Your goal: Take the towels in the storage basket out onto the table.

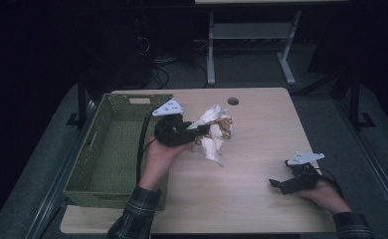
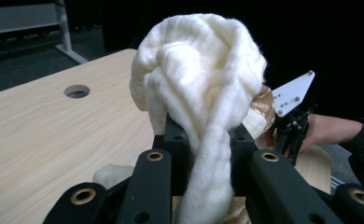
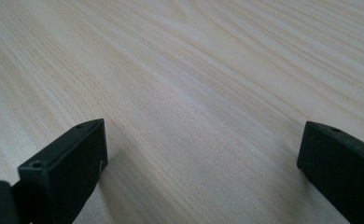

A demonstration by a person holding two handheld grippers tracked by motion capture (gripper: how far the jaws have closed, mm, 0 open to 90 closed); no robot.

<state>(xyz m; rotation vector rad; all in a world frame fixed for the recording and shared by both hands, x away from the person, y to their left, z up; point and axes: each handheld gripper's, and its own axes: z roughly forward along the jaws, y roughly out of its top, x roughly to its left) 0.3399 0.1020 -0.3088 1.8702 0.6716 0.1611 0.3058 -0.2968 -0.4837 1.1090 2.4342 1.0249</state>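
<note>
- We work at a pale wooden table in a dark room, with a desk frame and cables dim on the floor behind it.
- The cream cloth, with a tan patterned patch in its folds, hangs bunched above the middle of the table, just right of the green woven basket at the table's left edge.
- Our left gripper is clenched on the cloth: in the left gripper view the fabric is pinched between the jaws and billows up above them, one strand trailing down.
- The move ahead, we judge, turns on this: the basket lies to the left of the held cloth, directly beside the left hand, so that arm is the nearer one.
- Our right gripper rests low over the table's right side, well apart, jaws spread with nothing between them.
- How much cloth drapes below the jaws is hidden; whether its lowest fold touches the table we cannot tell.
</note>
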